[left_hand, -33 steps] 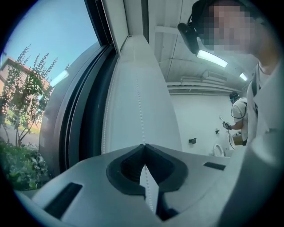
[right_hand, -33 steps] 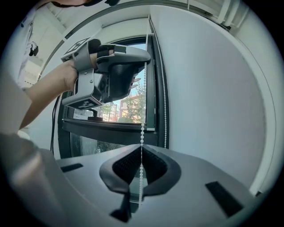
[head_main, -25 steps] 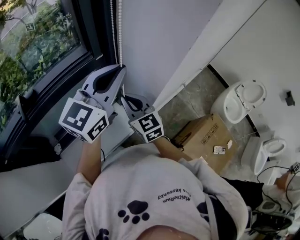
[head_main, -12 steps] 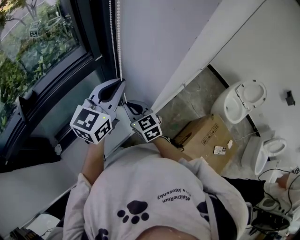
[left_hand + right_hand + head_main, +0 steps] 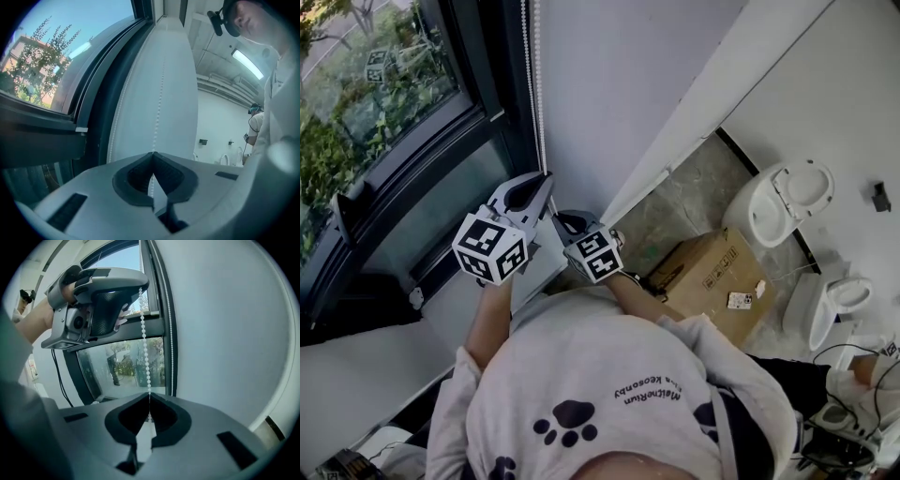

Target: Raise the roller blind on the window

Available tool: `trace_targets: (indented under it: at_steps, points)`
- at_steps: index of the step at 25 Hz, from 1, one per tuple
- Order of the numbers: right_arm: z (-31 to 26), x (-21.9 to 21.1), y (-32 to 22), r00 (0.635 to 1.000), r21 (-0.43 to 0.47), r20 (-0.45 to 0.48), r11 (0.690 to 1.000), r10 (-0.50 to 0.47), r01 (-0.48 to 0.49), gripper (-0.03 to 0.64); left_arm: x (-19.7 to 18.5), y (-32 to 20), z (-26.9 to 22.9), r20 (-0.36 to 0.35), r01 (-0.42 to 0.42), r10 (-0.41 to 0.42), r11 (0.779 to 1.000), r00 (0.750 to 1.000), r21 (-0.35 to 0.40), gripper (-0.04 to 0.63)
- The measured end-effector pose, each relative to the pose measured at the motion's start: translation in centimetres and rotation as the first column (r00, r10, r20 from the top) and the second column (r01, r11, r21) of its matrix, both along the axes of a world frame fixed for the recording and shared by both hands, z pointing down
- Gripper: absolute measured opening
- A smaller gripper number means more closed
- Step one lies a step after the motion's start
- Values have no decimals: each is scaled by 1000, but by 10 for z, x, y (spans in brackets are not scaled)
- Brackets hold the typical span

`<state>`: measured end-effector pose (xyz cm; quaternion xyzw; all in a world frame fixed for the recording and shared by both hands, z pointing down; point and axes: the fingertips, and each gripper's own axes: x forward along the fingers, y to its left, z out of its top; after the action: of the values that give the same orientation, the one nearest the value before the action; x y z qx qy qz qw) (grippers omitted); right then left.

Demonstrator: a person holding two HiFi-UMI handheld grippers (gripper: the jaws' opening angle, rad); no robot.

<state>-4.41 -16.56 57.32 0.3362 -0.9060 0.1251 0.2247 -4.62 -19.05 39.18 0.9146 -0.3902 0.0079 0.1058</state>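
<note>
Left gripper (image 5: 546, 180) has its jaws pressed together on the bead chain (image 5: 540, 94), which hangs just beside the window (image 5: 384, 131) frame. My right gripper (image 5: 555, 217) nips the same strand a little lower, nearer the window's sill. Both have come down together over the last second: against the window frame my marker cubes sit clearly lower than they did, and the chain runs straight above them. I judge that this pull is winding the roller blind upward, but the blind is above the top of the window and out of my sight, so I cannot say how far it has risen. With the sill close, I will soon need a fresh grip higher up.
</note>
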Motion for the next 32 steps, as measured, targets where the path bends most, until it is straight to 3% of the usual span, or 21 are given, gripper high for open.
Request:
trace_targets:
  at_steps: [8, 17, 19, 22, 32]
  points:
    - [36, 7, 6, 999, -104, -33, 995, 10, -14, 12, -4, -1, 47, 16, 11, -10, 995, 1000, -98, 8]
    - [43, 3, 9, 998, -95, -65, 995, -20, 14, 12, 3, -1, 72, 42, 1, 5, 990, 999, -142, 8]
    - [42, 2, 10, 997, -83, -70, 996, -32, 27, 26, 3, -2, 74, 42, 3, 3, 989, 999, -145, 8]
    - [38, 2, 9, 996, -65, -76, 997, -40, 35, 132, 1, -3, 74, 46, 5, 1, 990, 999, -144, 8]
    - [-36, -1, 9, 1000, 73, 23, 997, -21, 20, 132, -2, -7, 77, 64, 32, -24, 992, 998, -120, 8]
